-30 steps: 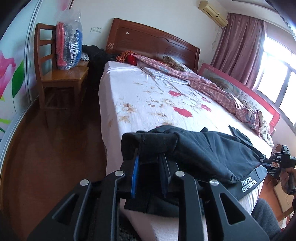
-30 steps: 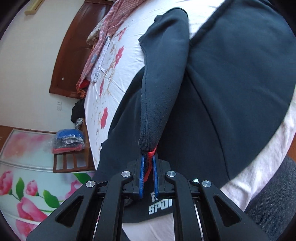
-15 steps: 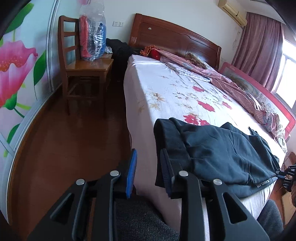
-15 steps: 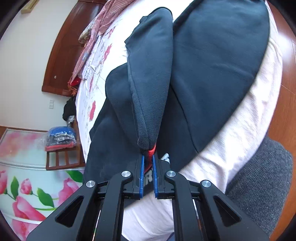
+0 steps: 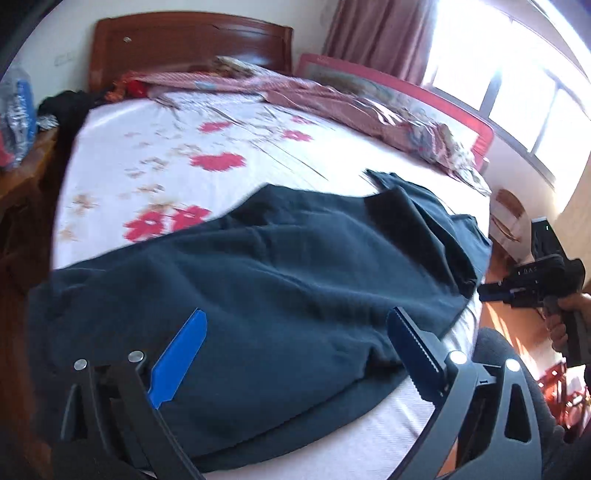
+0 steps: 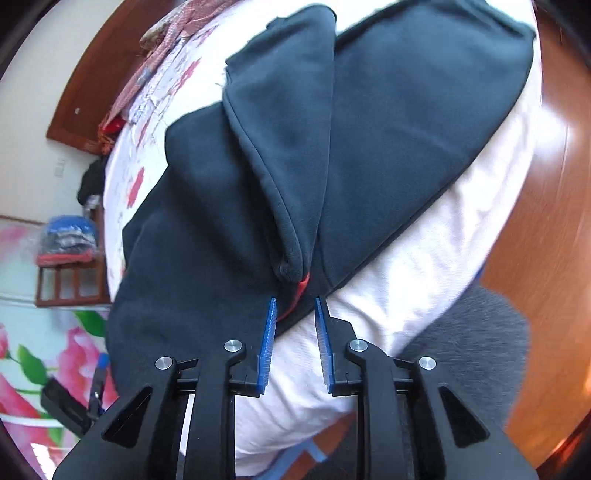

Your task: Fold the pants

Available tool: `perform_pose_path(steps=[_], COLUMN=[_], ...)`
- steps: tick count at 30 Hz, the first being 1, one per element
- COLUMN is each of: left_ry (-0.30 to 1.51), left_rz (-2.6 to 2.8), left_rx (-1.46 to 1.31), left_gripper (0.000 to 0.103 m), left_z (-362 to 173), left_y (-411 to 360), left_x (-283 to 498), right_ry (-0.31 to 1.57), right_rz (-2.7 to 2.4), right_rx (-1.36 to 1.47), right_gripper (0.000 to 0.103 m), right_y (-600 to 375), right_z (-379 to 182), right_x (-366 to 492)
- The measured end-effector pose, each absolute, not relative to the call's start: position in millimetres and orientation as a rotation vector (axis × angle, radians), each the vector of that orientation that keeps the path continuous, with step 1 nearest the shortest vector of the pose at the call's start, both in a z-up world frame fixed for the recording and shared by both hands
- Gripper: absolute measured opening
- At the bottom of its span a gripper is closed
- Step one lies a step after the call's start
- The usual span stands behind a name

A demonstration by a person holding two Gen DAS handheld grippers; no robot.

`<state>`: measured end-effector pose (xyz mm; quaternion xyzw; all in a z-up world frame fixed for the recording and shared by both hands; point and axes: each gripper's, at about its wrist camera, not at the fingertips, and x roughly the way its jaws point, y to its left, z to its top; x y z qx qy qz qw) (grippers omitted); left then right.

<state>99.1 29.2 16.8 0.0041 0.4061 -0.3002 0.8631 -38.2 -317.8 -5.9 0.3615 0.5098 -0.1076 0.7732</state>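
Dark pants [image 5: 280, 266] lie folded across the near end of the bed [image 5: 122, 155], over the white flowered sheet [image 5: 155, 147], one edge hanging off the near side. Left gripper [image 5: 295, 354] hovers over the near part of the pants, jaws opening and already spread wide, blue pads clear of the cloth, nothing grasped. Right gripper [image 6: 294, 334] sits at the near bed edge, jaws opening, a small gap; the pants corner with a red tag [image 6: 301, 290] is just beyond the pad tips, pads not pressing it, released. In the left view the right gripper [image 5: 517, 288] shows at the right edge of the pants with a hand [image 5: 565, 321] on its handle. A folded leg ridge [image 6: 284, 140] runs up the middle of the pants in the right view

Around: pink crumpled blanket [image 5: 332, 99] along the far right side of the bed, wooden headboard [image 5: 184, 40] far, red rail [image 5: 399, 92] and curtain [image 5: 380, 33] by a bright window [image 5: 517, 85], chair [image 6: 70, 284] with a bagged bundle [image 6: 70, 236] on the left, floral wardrobe [image 6: 44, 350], wood floor [image 6: 546, 258]. Person's grey knee [image 6: 476, 339] near the bed edge. Both views are motion-blurred
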Motion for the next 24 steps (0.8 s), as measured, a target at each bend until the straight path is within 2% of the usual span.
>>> perform_pose_path(steps=[3,4,5,8,15,19,21,22,23,24], left_ry=[0.943,0.946,0.955,0.965,0.951,0.948,0.949,0.949,0.949,0.949], left_rz=[-0.648,-0.644,-0.652,-0.665,-0.619,-0.618,-0.627,-0.628,-0.629,-0.63], left_rx=[0.099,0.132,0.151,0.211,0.27,0.271,0.253,0.248,0.246,0.246], left_gripper=[0.098,0.097,0.097,0.097,0.1,0.1,0.1,0.1,0.1,0.101], left_z=[-8,-13,-16,-22,-25,-24,-24,-24,-24,-24], left_y=[6,6,4,3,-2,-1,1,2,1,1], left_x=[99,95,90,79,78,78,79,78,78,78], right_ry=[0.996,0.964,0.94,0.831,0.995,1.148,1.135,1.133,1.13,1.115], right_rz=[-0.277,-0.295,-0.314,-0.263,-0.294,-0.414,-0.416,-0.414,-0.4,-0.402], right_rx=[0.659,0.586,0.51,0.395,0.053,-0.152,-0.111,-0.05,0.02,0.081], right_gripper=[0.021,0.024,0.036,0.042,0.042,0.042,0.042,0.031,0.008,0.007], right_y=[-331,-336,-338,-344,-315,-309,-318,-326,-335,-346], right_z=[30,39,47,60,6,-43,-44,-40,-35,-29], right_x=[-28,-19,-2,61,218,249,243,240,237,233])
